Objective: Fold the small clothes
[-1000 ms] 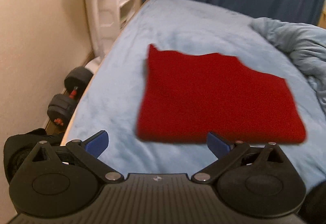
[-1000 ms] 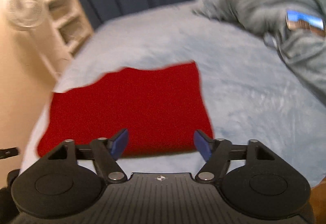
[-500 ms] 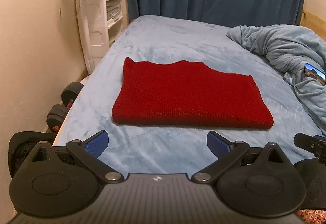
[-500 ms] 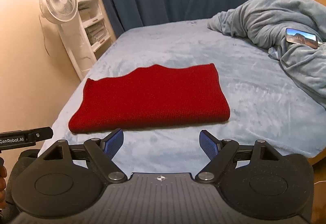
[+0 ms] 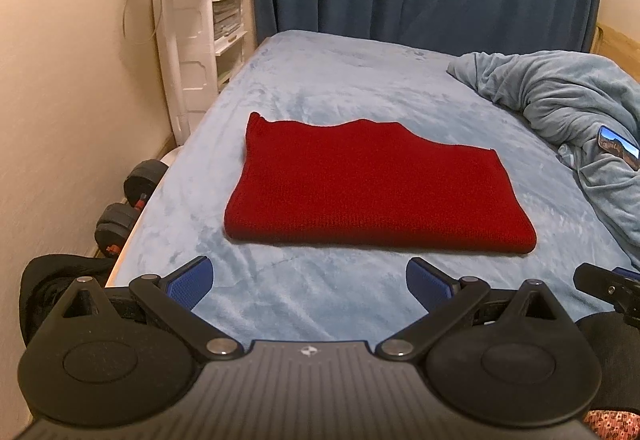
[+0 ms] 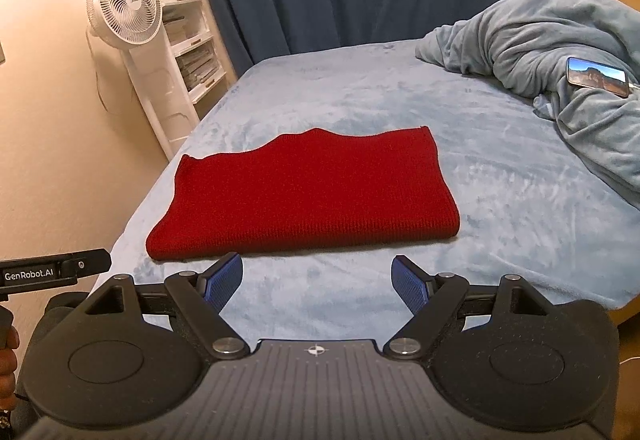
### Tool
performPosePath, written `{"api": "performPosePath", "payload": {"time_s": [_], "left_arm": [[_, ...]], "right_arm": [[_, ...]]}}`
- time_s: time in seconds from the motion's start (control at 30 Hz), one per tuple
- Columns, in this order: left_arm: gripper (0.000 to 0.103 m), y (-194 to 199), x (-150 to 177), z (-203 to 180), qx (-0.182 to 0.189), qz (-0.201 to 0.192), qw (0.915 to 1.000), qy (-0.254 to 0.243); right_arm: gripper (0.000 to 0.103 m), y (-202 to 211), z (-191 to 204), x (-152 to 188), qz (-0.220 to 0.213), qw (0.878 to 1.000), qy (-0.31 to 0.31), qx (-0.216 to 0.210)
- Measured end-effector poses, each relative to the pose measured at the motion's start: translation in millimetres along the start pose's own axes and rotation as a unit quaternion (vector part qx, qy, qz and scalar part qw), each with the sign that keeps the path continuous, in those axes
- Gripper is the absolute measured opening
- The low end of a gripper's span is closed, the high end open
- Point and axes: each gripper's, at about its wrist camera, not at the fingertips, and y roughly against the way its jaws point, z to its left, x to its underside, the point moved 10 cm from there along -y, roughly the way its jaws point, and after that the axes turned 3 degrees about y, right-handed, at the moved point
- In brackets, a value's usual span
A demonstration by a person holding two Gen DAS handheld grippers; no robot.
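A red knit garment (image 5: 368,188) lies folded flat in a rectangle on the light blue bed (image 5: 320,80); it also shows in the right wrist view (image 6: 312,200). My left gripper (image 5: 310,286) is open and empty, held back over the bed's near edge, short of the garment. My right gripper (image 6: 318,282) is open and empty, also just short of the garment's near edge. The right gripper's tip (image 5: 608,286) shows at the right of the left wrist view, and the left gripper's side (image 6: 52,272) at the left of the right wrist view.
A crumpled blue blanket (image 6: 560,52) with a phone (image 6: 596,76) on it lies at the right. A white fan (image 6: 126,14) and shelf unit (image 6: 188,52) stand at the left wall. Dumbbells (image 5: 128,200) lie on the floor beside the bed.
Both grippers have drawn back and up from the garment, which now lies farther off and in sharp view. More of the room shows.
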Motion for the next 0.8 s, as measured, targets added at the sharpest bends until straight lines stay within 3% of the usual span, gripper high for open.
{"api": "performPosePath", "payload": {"time_s": [0.8], "left_arm": [[0.103,-32.0,-6.1,-6.6,-0.007,0.022,0.9996,-0.019]], "right_arm": [[0.083,-27.8,-12.3,-0.4,0.022,1.0,-0.015,0.014]]}}
